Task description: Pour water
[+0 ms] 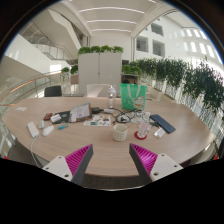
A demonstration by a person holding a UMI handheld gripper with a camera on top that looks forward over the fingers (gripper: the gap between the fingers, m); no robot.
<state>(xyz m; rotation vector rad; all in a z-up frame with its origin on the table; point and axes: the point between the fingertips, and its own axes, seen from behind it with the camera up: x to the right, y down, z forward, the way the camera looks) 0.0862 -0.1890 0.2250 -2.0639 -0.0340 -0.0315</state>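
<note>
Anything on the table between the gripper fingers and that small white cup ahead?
No. In the gripper view, only bare wooden table lies between the open gripper and the white cup.

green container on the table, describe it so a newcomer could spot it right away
Start at the large round wooden table that fills the middle of the gripper view. On its far side, beyond the open gripper and the small cup just ahead of the fingers, stands the green container. It is the tallest item on the table and the only translucent green one; everything around it lies low and flat.
</note>
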